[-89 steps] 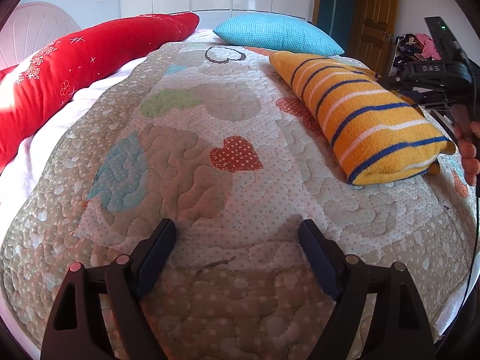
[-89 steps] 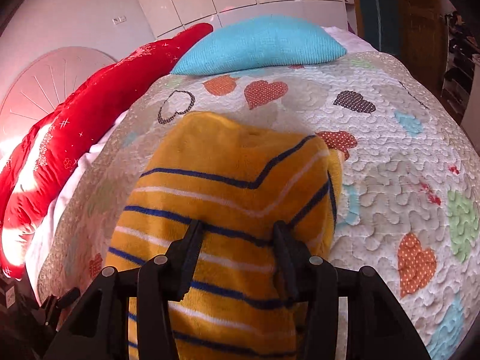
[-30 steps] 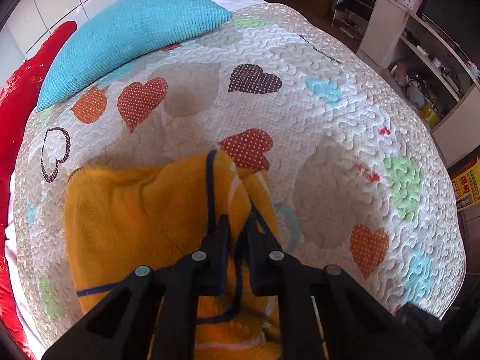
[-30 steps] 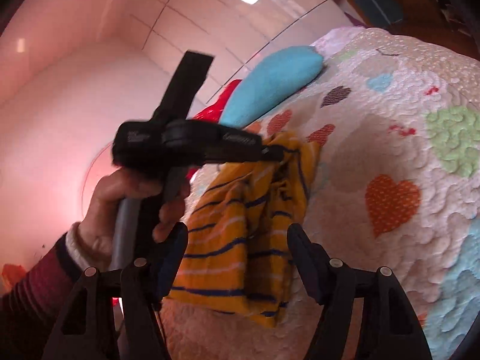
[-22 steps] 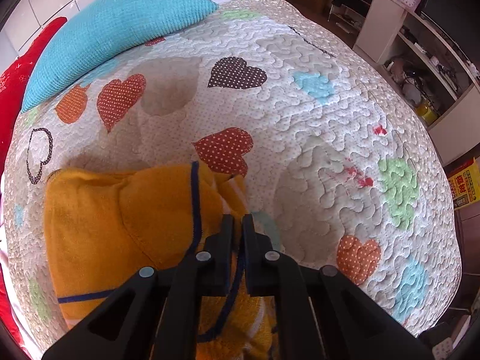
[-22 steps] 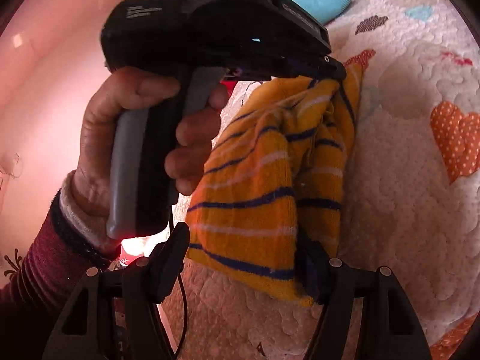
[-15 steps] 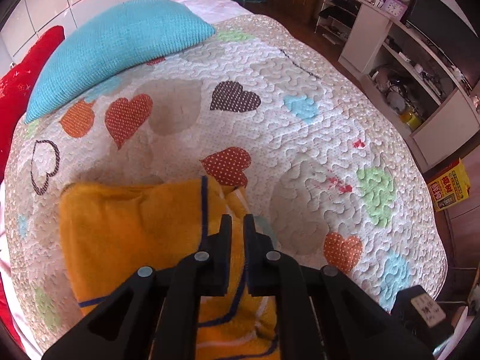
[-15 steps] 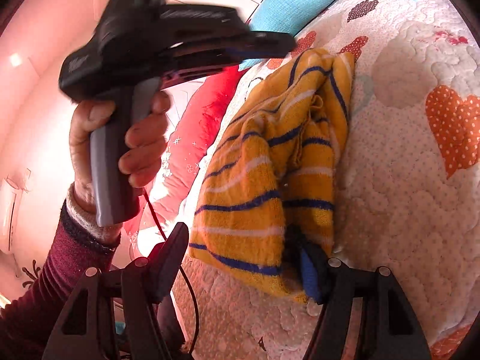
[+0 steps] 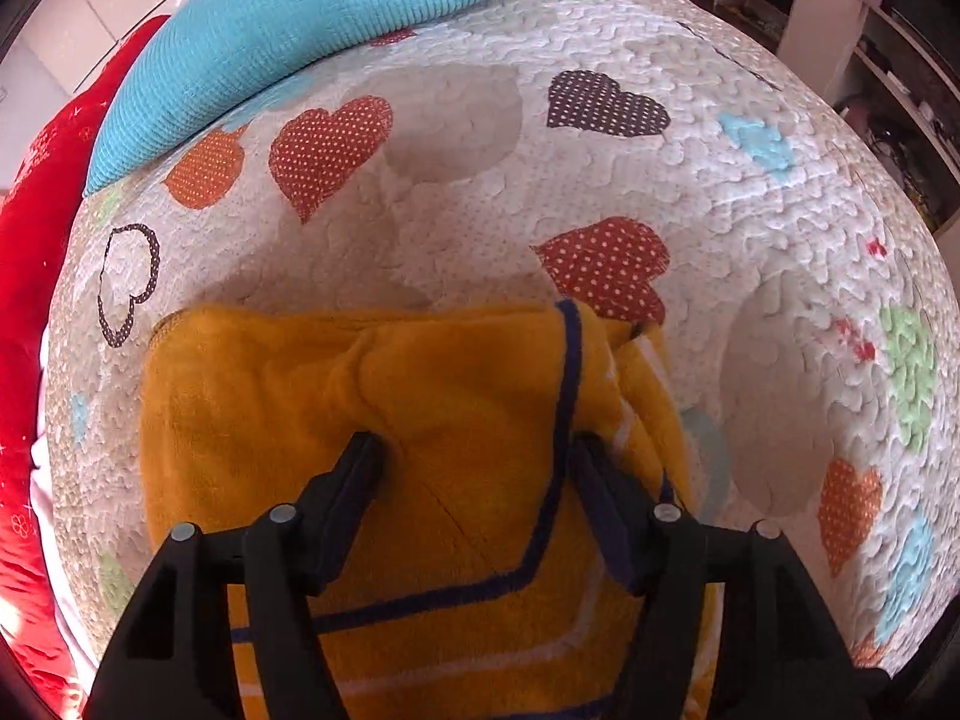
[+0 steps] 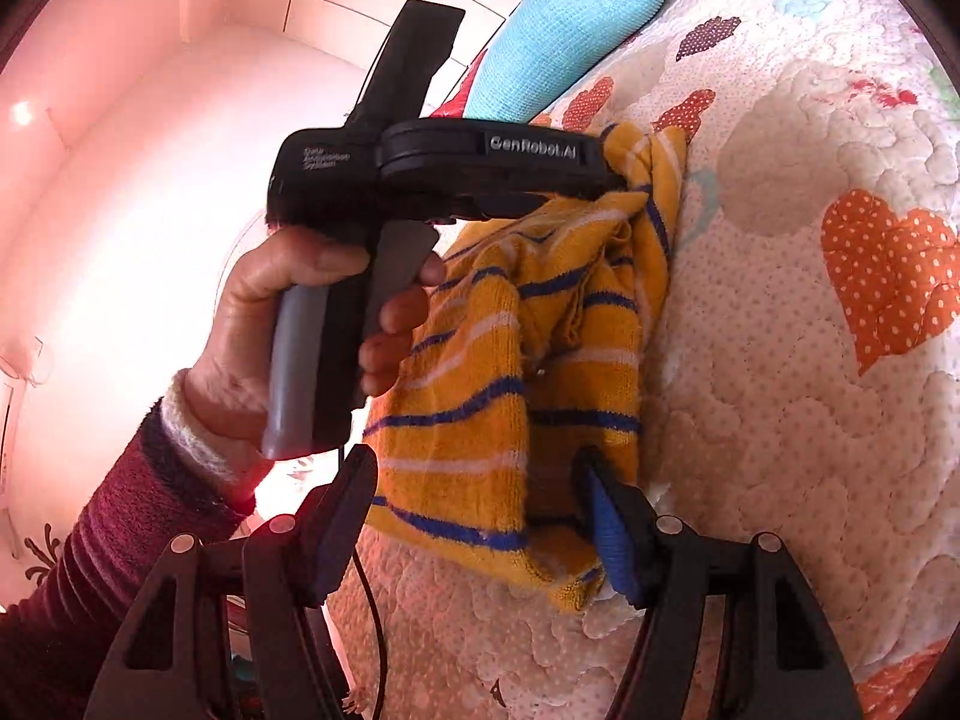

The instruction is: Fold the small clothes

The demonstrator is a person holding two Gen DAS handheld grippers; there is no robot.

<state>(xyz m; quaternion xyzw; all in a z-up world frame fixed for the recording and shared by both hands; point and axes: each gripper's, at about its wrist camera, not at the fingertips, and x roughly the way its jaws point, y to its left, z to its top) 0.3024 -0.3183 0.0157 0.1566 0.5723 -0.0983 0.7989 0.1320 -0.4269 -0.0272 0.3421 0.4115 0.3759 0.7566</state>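
A yellow garment with blue and white stripes (image 9: 456,396) lies folded over on the heart-patterned quilt (image 9: 750,240). My left gripper (image 9: 477,450) points steeply down onto it. Its jaws are opening and stand wide apart, with the cloth lying loose between the tips. The right wrist view shows the same garment (image 10: 480,384) bunched and creased, with a hand holding the left gripper (image 10: 609,180) at its far end. My right gripper (image 10: 477,474) is open at the garment's near edge. Its right finger (image 10: 606,516) touches the hem and its left finger (image 10: 354,486) is off the cloth.
A turquoise pillow (image 9: 288,24) and a long red cushion (image 9: 24,312) lie at the head of the bed. Shelves and furniture (image 9: 870,48) stand beyond the bed's right side. Bare quilt stretches to the right of the garment.
The left gripper, pinched shut on a fold of the garment, has spread wide and let the cloth drop flat. It also sank toward the bed. The right gripper stayed open and dipped slightly.
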